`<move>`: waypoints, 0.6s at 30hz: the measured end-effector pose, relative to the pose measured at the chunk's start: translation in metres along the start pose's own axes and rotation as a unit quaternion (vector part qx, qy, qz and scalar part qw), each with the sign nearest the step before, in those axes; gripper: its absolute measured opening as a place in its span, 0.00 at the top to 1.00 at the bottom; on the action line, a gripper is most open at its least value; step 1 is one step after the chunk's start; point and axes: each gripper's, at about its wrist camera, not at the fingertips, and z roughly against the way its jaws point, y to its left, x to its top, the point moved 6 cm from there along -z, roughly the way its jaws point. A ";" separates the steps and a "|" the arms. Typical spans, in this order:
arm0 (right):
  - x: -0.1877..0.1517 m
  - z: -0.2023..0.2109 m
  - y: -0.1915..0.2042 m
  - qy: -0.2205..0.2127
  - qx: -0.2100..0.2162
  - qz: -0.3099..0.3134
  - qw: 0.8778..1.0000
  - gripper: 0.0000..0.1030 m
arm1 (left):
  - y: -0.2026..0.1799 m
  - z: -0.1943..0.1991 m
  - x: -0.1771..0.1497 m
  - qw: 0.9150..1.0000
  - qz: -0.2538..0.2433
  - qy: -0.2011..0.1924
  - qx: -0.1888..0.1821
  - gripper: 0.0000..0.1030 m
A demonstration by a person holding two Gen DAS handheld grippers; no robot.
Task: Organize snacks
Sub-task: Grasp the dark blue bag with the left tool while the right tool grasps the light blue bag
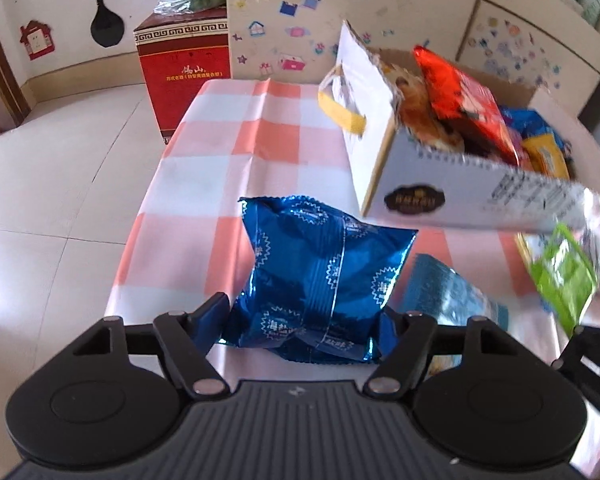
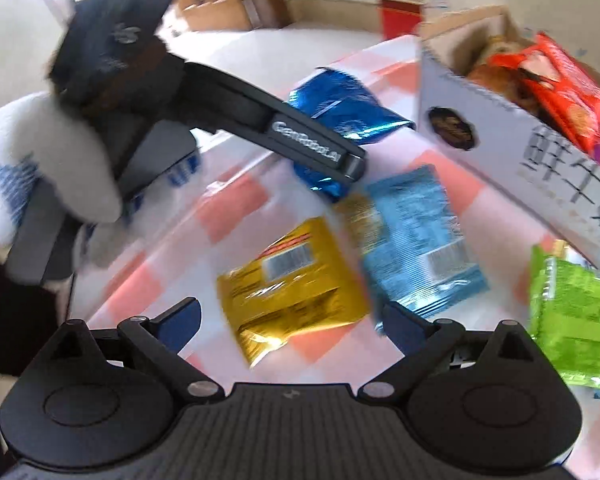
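Pale glossy floor tiles and a cream wall dotted with small stickers sit behind my tabletop (image 1: 228, 148), which wears a smooth, shiny cloth in pink-and-white checks.

On my left side, the left gripper (image 1: 304, 320) has its jaws pressed against both flanks of a puffy blue packet (image 1: 320, 268). Its crinkly metallic foil has serrated ends, a centre seam and repeated white sunburst seals with characters too small for me to read. It rests on the tabletop near the front edge, between the dark pads. From the right wrist view I see this gripper's black finger stamped "GenRobot.AI", held by a hand in a white knitted glove (image 2: 40, 168).

My right gripper (image 2: 292, 320) hovers with jaws spread wide and nothing clamped; a gold packet (image 2: 292, 280) of shiny foil with a white barcode label lies flat just ahead of them. Beside it lies a flat light-blue packet (image 2: 416, 236) with fine print, blurred. A green packet (image 2: 576, 312) sits at the right edge.

Behind them stands an open white cardboard box (image 1: 452, 184) with a yellow strap handle, a dark oval badge and large dark characters on its side. Inside it stands a red packet (image 1: 468, 104) among others. A red carton (image 1: 184, 76) stands on the floor.
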 end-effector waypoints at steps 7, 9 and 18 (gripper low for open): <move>0.011 0.015 -0.032 -0.045 -0.078 0.011 0.996 0.02 | 0.015 0.008 0.000 1.000 -0.007 0.011 0.016 0.30; 0.013 0.011 -0.043 -0.050 -0.104 -0.014 0.993 0.02 | 0.017 0.008 0.001 0.999 -0.013 0.017 0.028 0.30; 0.025 -0.016 -0.058 -0.039 -0.190 -0.009 0.981 0.03 | 0.017 0.001 -0.001 0.999 -0.023 0.026 0.031 0.29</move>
